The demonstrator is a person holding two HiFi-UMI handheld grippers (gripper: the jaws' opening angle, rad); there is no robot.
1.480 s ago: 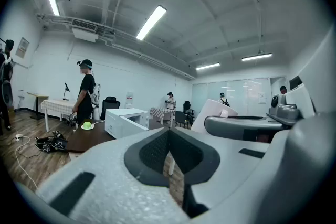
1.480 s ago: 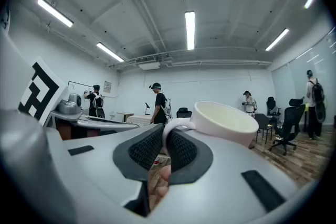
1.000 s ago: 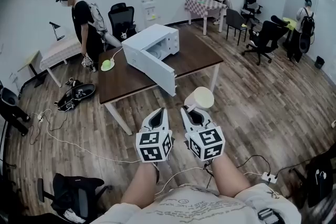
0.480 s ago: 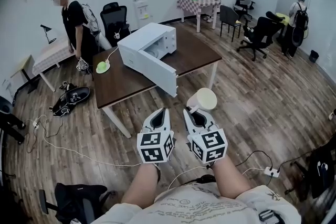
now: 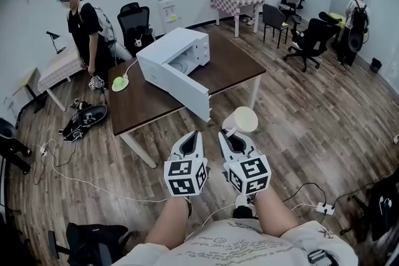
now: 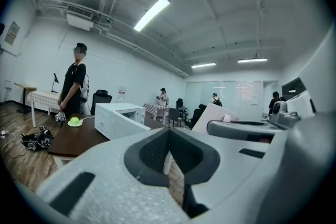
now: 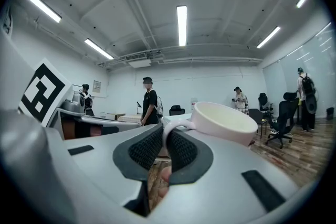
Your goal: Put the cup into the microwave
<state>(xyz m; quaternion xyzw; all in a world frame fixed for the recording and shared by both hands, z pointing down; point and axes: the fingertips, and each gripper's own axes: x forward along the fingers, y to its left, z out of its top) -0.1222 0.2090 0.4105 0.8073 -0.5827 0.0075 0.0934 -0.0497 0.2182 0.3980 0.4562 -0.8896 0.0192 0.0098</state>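
Note:
A pale cup [image 5: 241,119] hangs in the air in front of the table, held by its handle in my right gripper [image 5: 229,134], which is shut on it. The right gripper view has the cup [image 7: 223,121] just past the pads [image 7: 181,150], with the handle pinched between them. My left gripper [image 5: 188,137] is beside the right one, shut, with nothing in it [image 6: 168,157]. The white microwave [image 5: 176,64] stands on the dark wooden table [image 5: 219,65] ahead, its door [image 5: 186,87] swung open toward me. It appears small in the left gripper view [image 6: 118,118].
A green lamp base [image 5: 120,83] with a cord sits on the table's left end. A person [image 5: 84,25] stands behind it. Office chairs [image 5: 312,40], a checked table [image 5: 237,2] and more people are at the back. Cables and a power strip [image 5: 324,209] lie on the floor.
The view has shifted slightly, with the table and microwave a little nearer and to the left. Both grippers and the held cup keep the same pose.

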